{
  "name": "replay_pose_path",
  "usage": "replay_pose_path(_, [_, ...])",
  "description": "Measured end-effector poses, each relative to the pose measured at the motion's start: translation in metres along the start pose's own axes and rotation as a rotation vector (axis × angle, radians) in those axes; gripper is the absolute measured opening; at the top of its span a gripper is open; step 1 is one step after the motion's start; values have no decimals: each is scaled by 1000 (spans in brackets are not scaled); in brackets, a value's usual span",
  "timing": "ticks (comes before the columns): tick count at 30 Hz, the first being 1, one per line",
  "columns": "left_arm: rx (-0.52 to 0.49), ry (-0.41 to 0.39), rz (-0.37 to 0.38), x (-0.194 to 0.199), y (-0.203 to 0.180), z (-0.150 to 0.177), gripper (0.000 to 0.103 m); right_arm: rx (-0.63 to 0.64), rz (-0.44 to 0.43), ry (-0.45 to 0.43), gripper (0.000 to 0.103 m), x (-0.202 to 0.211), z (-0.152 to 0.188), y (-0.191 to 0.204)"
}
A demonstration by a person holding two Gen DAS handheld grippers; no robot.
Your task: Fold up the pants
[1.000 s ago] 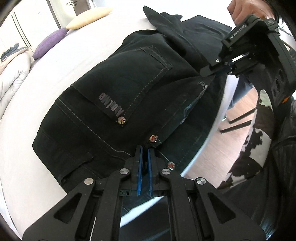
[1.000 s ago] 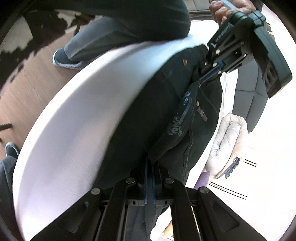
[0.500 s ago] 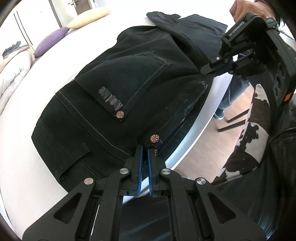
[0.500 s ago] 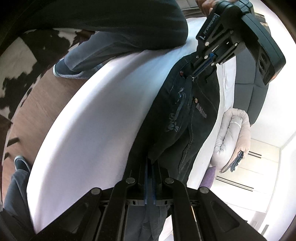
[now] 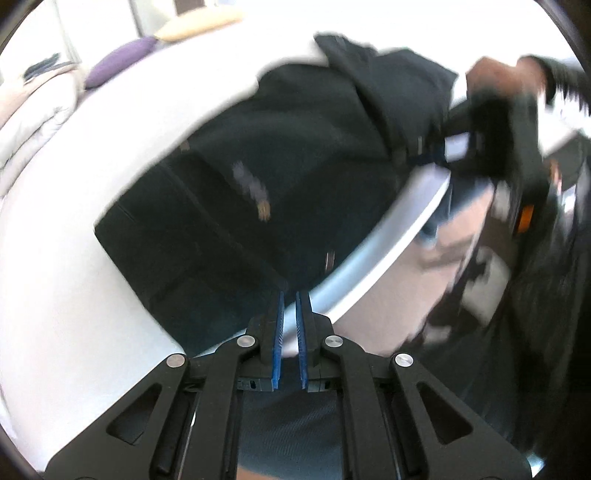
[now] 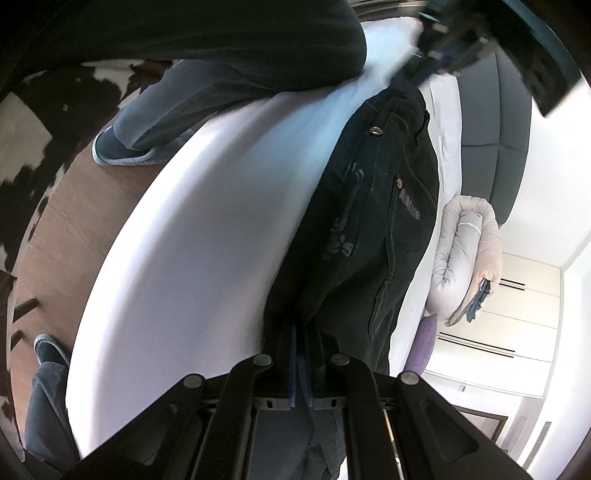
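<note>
Black denim pants [image 5: 280, 192] lie on a white bed [image 5: 55, 295], waistband toward the near edge, legs running back. My left gripper [image 5: 290, 295] is shut on the pants' edge at the bed's rim; it shows blurred at the top of the right wrist view [image 6: 439, 48]. My right gripper [image 6: 300, 328] is shut on the pants [image 6: 373, 206], with the cloth between its blue pads. It shows blurred at the right of the left wrist view [image 5: 436, 155], holding the pants' side edge.
The bed's rounded edge [image 5: 388, 240] runs beside a wooden floor [image 6: 62, 221]. A person's legs and slippers [image 6: 125, 151] stand by it. A purple pillow [image 5: 122, 62], a cream pillow [image 5: 199, 22] and a folded duvet [image 6: 465, 254] lie at the far side.
Both grippers have moved away from the bed's edge over the mattress, carrying the pants' held edge with them. The left wrist view is now motion-blurred.
</note>
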State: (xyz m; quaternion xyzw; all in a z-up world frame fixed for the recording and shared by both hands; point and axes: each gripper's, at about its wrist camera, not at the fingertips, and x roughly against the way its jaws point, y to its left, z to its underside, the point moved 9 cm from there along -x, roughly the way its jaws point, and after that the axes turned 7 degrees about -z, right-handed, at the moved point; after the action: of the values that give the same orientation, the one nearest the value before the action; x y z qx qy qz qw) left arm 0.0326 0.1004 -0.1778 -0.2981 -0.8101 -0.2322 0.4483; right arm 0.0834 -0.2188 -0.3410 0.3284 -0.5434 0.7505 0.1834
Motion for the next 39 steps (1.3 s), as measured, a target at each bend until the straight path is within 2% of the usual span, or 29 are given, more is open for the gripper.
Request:
replay_pose_path(3, [72,-85,11,-5,-7,-35,6,-25,12,8,8,-1,-1,-1])
replay_pose_path(6, [121,-112,-4,-32,-20,-69,6,-74,24,11,8,0,0,-3])
replay_pose_path(8, [146,-97,-10,-57,-30,-85,6,-99,40,12,9,1,0,-4])
replay_pose_path(10, [193,-27,-8,-90,-40,-87,6,-141,50,10,10,3,1,-4])
replay_pose_path(12, [233,-42,-24,-98,-39,-87,6,-211,40,-4,12,7,5,-7])
replay_pose_path(13, [270,-46,-13,-98,-37,-87,6,-260,36,-20,16,11,8,-10])
replay_pose_path(14, [322,-46,14,-96,-34,-85,6,-310,32,-36,24,16,12,-14])
replay_pose_path(15, [358,-45,34,-96,-33,-83,6,-414,12,-66,30,23,20,-22])
replay_pose_path(16, [387,-46,53,-96,-31,-80,6,-521,-21,-95,43,28,29,-31])
replay_pose_path(17, [410,-49,65,-96,-31,-78,6,-695,-69,-134,47,34,47,-47])
replay_pose_path(19, [422,-52,61,-96,-32,-77,6,-940,-103,-158,47,34,87,-74])
replay_pose_path(21, [424,-48,53,-96,-33,-76,6,-1257,-145,-182,47,27,148,-106])
replay_pose_path(24, [437,-40,51,-97,-34,-78,6,-1736,-188,-296,47,11,248,-139])
replay_pose_path(25, [436,-39,50,-97,-33,-77,6,-1866,-196,-317,47,4,277,-143])
replay_pose_path(26, [435,-36,49,-96,-33,-75,6,-2056,-227,-369,47,-8,315,-146])
replay_pose_path(28, [442,-33,51,-95,-33,-73,6,-2308,-266,-447,47,-29,364,-142])
replay_pose_path(29, [445,-35,51,-91,-33,-67,6,-2463,-273,-450,48,-46,393,-133])
replay_pose_path(31, [452,-38,53,-88,-32,-61,6,-2602,-285,-445,48,-69,421,-122])
replay_pose_path(32, [456,-39,53,-88,-32,-60,6,-2644,-278,-412,48,-79,429,-116])
replay_pose_path(37, [471,-36,58,-88,-30,-58,6,-2773,-326,-284,48,-124,445,-96])
replay_pose_path(38, [471,-36,60,-88,-29,-58,6,-2807,-337,-282,48,-132,448,-95])
replay_pose_path(39, [472,-35,63,-87,-28,-57,6,-2831,-332,-320,48,-137,450,-96])
